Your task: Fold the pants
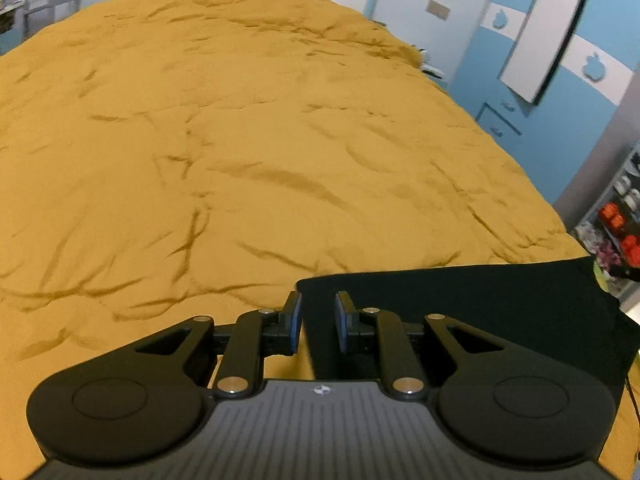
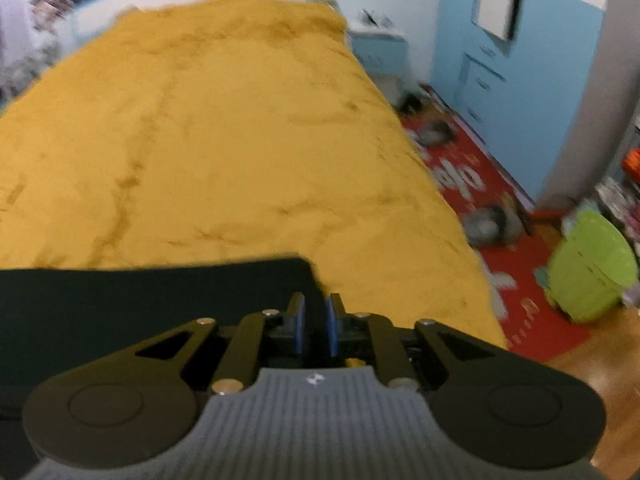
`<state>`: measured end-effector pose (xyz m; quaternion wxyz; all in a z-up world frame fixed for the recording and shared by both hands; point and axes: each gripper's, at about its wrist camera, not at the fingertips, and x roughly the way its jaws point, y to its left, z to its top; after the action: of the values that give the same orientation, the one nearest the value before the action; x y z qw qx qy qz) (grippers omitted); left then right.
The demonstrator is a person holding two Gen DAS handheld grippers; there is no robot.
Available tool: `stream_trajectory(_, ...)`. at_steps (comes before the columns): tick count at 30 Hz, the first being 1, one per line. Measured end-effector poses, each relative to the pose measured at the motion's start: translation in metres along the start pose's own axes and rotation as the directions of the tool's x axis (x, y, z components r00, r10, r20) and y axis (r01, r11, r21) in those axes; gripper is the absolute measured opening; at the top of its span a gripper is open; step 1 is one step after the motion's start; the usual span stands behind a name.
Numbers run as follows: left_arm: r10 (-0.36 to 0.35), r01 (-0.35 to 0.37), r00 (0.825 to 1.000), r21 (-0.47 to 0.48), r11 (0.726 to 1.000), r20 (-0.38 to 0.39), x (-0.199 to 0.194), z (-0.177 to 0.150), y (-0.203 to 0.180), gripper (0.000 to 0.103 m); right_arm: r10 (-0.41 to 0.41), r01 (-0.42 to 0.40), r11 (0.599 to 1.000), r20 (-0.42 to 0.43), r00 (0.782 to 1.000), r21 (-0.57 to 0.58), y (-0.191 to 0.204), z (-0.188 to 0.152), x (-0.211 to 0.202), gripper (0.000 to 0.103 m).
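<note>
The black pants [image 1: 460, 312] hang stretched between my two grippers above the mustard-yellow bed cover [image 1: 240, 140]. My left gripper [image 1: 318, 322] holds the pants' left corner between its blue pads, with the cloth running off to the right. In the right wrist view the pants [image 2: 140, 300] run off to the left, and my right gripper [image 2: 316, 320] is shut on their right corner. The right wrist view is blurred by motion.
The bed cover [image 2: 220, 140] fills most of both views. To the right of the bed lie a red rug [image 2: 500, 208] with scattered items, a green bin [image 2: 588, 272] and a blue cabinet [image 2: 512, 80]. Shelves [image 1: 624, 220] stand at the right.
</note>
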<state>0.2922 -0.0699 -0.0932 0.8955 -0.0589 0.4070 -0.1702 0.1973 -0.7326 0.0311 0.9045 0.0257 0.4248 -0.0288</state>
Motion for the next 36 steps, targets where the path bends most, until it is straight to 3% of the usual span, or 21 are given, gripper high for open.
stream_trajectory(3, -0.013, 0.014, 1.0, 0.037, 0.999, -0.023, 0.016, 0.001, -0.005, 0.019, 0.061, -0.06, 0.998, 0.02, 0.998, -0.034, 0.011, 0.0, 0.006, 0.007)
stream_trajectory(7, 0.09, -0.084, 0.994, 0.097, 0.992, -0.066, 0.049, 0.001, -0.007, 0.016, 0.028, -0.028, 1.0, -0.023, 0.999, 0.005, 0.006, -0.006, 0.033, 0.007)
stream_trajectory(11, 0.138, -0.122, 0.984, 0.136, 0.983, -0.116, 0.073, 0.002, -0.002, 0.015, -0.012, 0.012, 1.0, -0.052, 0.999, -0.007, 0.002, -0.016, 0.047, 0.007)
stream_trajectory(16, 0.209, -0.196, 0.975, 0.151, 0.969, -0.076, 0.056, 0.008, -0.004, 0.009, -0.046, 0.047, 0.999, -0.043, 0.998, 0.027, -0.006, -0.019, 0.043, 0.007)
stream_trajectory(20, 0.128, -0.122, 0.99, 0.112, 0.986, -0.054, 0.008, 0.001, -0.006, 0.009, -0.1, 0.1, 0.995, 0.001, 0.995, -0.004, 0.007, -0.023, 0.007, 0.007)
stream_trajectory(23, 0.046, -0.038, 0.997, 0.121, 0.992, -0.064, -0.026, -0.015, -0.018, 0.009, -0.014, 0.014, 1.0, 0.023, 1.0, -0.014, 0.025, -0.035, -0.024, 0.007)
stream_trajectory(27, 0.004, 0.009, 0.997, 0.169, 0.986, -0.076, -0.061, -0.042, -0.038, 0.01, 0.109, -0.108, 0.994, 0.034, 0.993, -0.031, 0.062, -0.058, -0.055, 0.007)
stream_trajectory(31, 0.046, -0.03, 0.997, 0.266, 0.963, -0.055, -0.085, -0.074, -0.06, 0.044, 0.156, -0.154, 0.985, 0.027, 0.987, -0.073, 0.097, -0.089, -0.072, 0.012)
stream_trajectory(33, 0.091, -0.072, 0.994, 0.289, 0.954, -0.054, -0.088, -0.088, -0.066, 0.047, 0.176, -0.174, 0.983, 0.02, 0.984, -0.048, 0.108, -0.104, -0.075, 0.014)
stream_trajectory(36, 0.081, -0.061, 0.993, 0.204, 0.977, -0.09, -0.084, -0.101, -0.06, 0.047, 0.214, -0.214, 0.977, 0.006, 0.977, 0.014, 0.116, -0.121, -0.076, 0.014)
